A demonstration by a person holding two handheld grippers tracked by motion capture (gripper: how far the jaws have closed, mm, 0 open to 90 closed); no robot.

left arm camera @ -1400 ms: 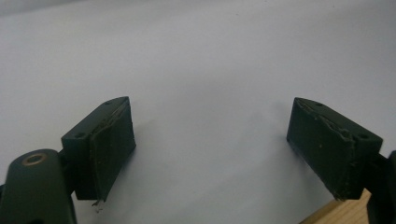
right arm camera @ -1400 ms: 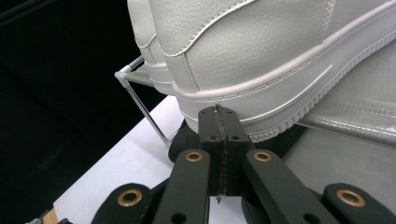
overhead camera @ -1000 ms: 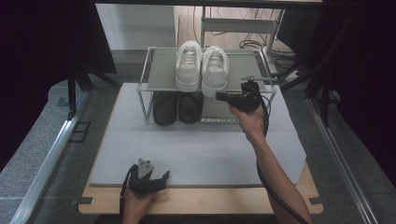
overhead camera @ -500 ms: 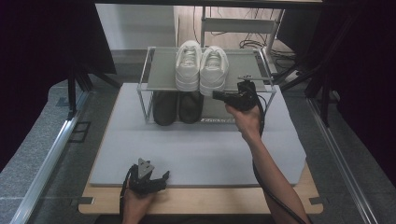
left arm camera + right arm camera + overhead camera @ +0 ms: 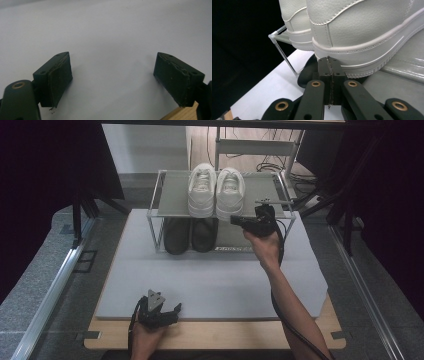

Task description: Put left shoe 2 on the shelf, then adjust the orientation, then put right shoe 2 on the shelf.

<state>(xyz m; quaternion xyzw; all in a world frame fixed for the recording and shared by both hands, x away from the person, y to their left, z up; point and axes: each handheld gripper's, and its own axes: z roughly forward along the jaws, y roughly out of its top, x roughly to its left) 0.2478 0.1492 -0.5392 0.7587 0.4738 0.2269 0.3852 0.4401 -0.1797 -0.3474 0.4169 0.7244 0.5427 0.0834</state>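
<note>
Two white sneakers [image 5: 201, 190] [image 5: 230, 192] stand side by side on the top shelf of a wire shoe rack [image 5: 172, 195], heels toward me. A pair of black shoes [image 5: 190, 235] sits under the shelf. My right gripper [image 5: 234, 220] is shut with nothing between its jaws. In the right gripper view its closed tips [image 5: 329, 60] rest right at the heel sole of the nearer white sneaker [image 5: 362, 32] and seem to touch it. My left gripper [image 5: 172, 310] lies low near the table's front edge, open and empty [image 5: 111, 55] over the grey mat.
A grey mat [image 5: 215, 280] covers most of the wooden table [image 5: 225, 337]. The rack's thin front corner post [image 5: 284, 55] stands just left of the right gripper. Dark stands and cables surround the table at the back.
</note>
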